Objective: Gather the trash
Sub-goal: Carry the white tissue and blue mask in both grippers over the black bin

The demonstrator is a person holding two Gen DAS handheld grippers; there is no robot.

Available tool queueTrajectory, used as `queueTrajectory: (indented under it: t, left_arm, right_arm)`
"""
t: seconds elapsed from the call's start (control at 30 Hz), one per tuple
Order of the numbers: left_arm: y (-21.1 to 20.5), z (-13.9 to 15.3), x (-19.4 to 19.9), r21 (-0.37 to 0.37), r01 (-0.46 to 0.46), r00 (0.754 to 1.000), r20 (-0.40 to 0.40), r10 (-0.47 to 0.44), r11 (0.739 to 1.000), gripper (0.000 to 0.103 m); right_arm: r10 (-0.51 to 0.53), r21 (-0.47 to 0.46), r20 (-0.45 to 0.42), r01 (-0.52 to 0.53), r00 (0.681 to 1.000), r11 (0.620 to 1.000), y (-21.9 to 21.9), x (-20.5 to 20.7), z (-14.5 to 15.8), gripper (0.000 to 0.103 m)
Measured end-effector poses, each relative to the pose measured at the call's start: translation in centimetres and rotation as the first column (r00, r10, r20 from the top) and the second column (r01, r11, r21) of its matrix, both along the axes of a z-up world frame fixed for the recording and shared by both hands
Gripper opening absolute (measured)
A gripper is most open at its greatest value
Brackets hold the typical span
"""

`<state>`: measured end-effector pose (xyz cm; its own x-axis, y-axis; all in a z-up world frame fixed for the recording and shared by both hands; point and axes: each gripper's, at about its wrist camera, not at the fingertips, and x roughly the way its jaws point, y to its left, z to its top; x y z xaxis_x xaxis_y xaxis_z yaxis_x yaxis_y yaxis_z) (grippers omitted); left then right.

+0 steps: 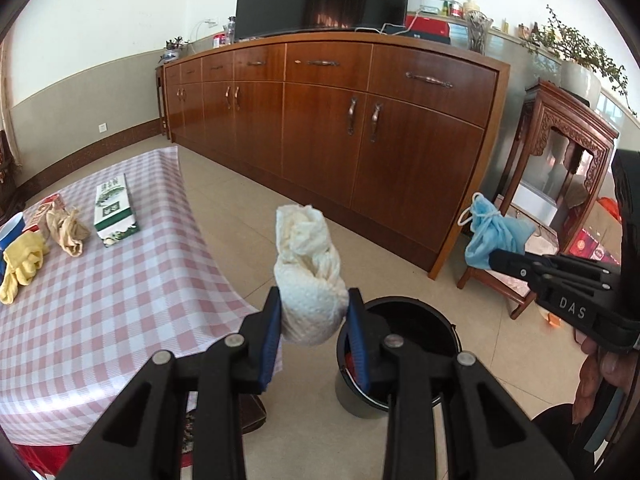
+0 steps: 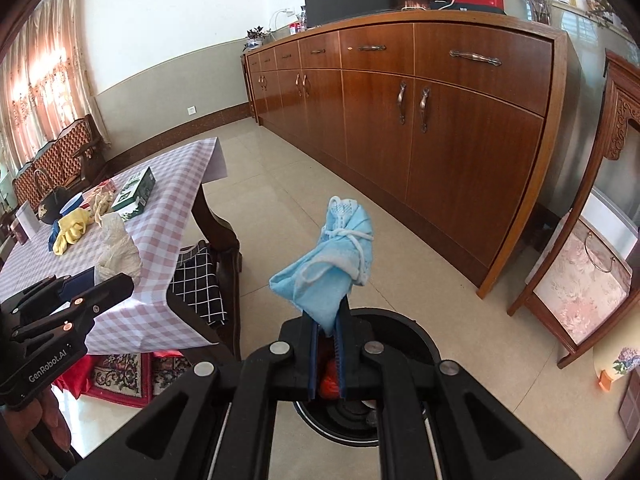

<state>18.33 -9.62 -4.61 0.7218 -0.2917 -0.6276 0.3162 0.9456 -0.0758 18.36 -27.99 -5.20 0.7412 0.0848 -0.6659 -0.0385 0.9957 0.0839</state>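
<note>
Trash is in both grips: the left gripper (image 1: 314,316) pinches a crumpled white paper towel (image 1: 308,276) at lower centre, the right gripper (image 2: 326,334) is clamped on a bundled blue mask (image 2: 332,268), both just above the black bin (image 1: 416,344). Neither is dropped yet, I judge. Yellow cloth (image 1: 20,264), a beige wad (image 1: 68,232) and a green box (image 1: 114,210) remain on the checked table (image 1: 132,292), left of frame.

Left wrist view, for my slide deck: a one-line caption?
Left gripper carries a crumpled paper towel toward the black bin.
</note>
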Motion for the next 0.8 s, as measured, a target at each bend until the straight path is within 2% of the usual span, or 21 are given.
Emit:
queueTrajectory:
  t: [0.37, 0.8]
  left_arm:
    - [-4.8, -3.0, 0.9, 0.012, 0.118, 0.991, -0.066, -0.117, 0.993, 0.033]
    - [-8.2, -8.8, 2.4, 0.005, 0.185, 0.96, -0.216, -0.18, 0.983, 0.033]
  right_arm:
    - [-0.042, -0.011, -0.075, 0.041, 0.996, 0.999, -4.4, 0.1, -3.1, 0.008]
    - [0.001, -0.025, -0.241, -0.008, 0.971, 1.0, -7.2, 1.4, -10.4, 0.008]
